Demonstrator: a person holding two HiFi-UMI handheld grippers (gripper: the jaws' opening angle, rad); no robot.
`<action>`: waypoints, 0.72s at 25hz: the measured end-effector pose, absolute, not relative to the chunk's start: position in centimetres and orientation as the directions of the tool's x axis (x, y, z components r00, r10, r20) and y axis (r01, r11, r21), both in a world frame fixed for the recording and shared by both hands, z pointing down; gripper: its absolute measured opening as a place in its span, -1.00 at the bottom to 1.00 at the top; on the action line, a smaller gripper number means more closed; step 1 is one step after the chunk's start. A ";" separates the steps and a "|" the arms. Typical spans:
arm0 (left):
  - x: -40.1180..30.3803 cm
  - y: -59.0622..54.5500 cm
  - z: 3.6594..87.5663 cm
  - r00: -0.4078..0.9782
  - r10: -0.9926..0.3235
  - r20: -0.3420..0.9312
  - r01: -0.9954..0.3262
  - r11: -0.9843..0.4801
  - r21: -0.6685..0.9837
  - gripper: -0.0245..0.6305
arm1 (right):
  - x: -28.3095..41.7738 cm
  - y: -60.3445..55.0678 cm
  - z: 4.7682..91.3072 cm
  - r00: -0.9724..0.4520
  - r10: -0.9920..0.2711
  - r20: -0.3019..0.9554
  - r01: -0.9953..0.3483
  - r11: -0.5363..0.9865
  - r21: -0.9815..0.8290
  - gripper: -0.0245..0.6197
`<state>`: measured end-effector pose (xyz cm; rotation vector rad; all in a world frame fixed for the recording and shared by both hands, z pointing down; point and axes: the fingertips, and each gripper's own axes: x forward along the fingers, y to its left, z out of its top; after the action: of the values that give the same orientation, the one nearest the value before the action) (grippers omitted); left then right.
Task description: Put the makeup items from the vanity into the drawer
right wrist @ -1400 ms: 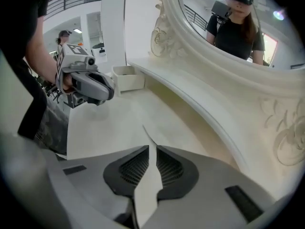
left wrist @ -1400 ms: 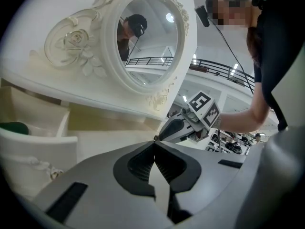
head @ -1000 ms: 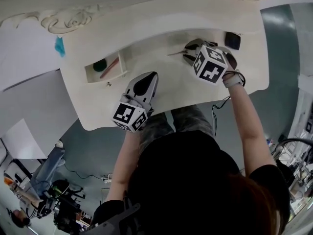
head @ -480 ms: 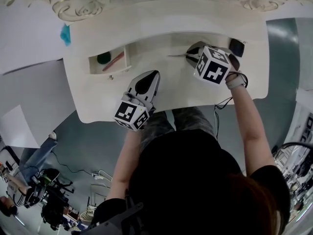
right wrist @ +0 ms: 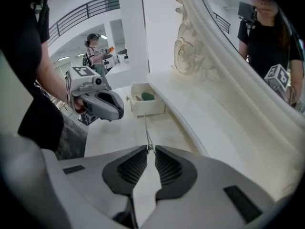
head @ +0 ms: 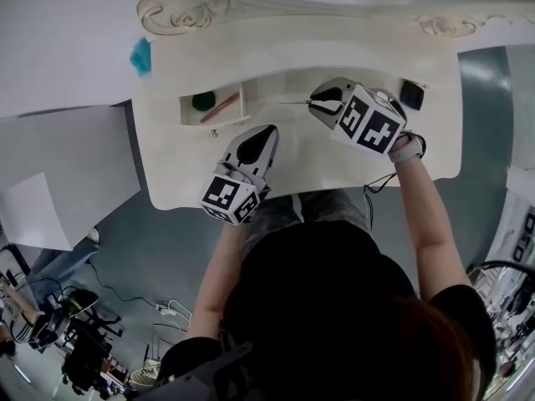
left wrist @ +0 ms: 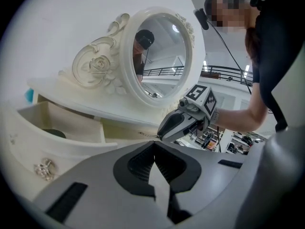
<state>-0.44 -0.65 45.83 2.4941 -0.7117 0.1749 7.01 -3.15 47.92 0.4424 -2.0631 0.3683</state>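
Note:
My right gripper hangs above the middle of the white vanity top. Its jaws have just been closing and are now shut on thin metal tweezers, which stick out past the tips toward the open drawer. In the drawer lie a green round item and a reddish pencil. My left gripper is shut with nothing in it, low over the vanity's front part, just right of the drawer. A black compact lies at the vanity's right end.
An oval mirror in a carved white frame stands along the back of the vanity. The drawer's metal knob faces me. A blue scrap lies on the white surface left of the vanity. My legs are under the front edge.
The right gripper has lifted off the vanity top with the tweezers and drifted left toward the drawer. The left gripper has shifted a little, still shut.

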 end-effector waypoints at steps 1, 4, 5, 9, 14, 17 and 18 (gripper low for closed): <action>-0.9 -0.8 45.7 0.851 -0.459 0.258 -0.525 -0.717 0.459 -0.88 | 6.1 -3.4 47.5 -0.490 -0.163 0.856 -0.449 0.889 -0.088 -0.72; -2.5 -1.4 45.3 0.845 -0.474 0.247 -0.533 -0.713 0.455 -0.88 | 3.3 -4.3 46.7 -0.520 -0.163 0.838 -0.435 0.895 -0.096 -0.72; -3.0 -1.5 45.3 0.843 -0.478 0.246 -0.536 -0.711 0.455 -0.88 | 2.4 -4.5 46.5 -0.527 -0.162 0.834 -0.432 0.897 -0.098 -0.72; -5.7 -2.0 45.4 0.828 -0.500 0.252 -0.558 -0.695 0.455 -0.88 | -1.0 -5.4 46.1 -0.547 -0.154 0.823 -0.413 0.904 -0.106 -0.72; -9.1 -2.5 45.7 0.807 -0.533 0.255 -0.586 -0.669 0.456 -0.88 | -4.2 -6.4 46.2 -0.545 -0.144 0.826 -0.391 0.915 -0.099 -0.72; -11.0 -2.8 45.8 0.793 -0.553 0.255 -0.603 -0.653 0.458 -0.88 | -5.7 -6.8 46.2 -0.526 -0.140 0.839 -0.373 0.925 -0.079 -0.72; -11.5 -3.0 45.7 0.789 -0.559 0.254 -0.607 -0.648 0.460 -0.88 | -6.1 -7.0 46.2 -0.516 -0.138 0.845 -0.362 0.930 -0.069 -0.72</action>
<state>-11.49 -2.98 45.75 2.4443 -0.8673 0.1200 -6.06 -7.00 46.22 0.3551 -2.1135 0.2909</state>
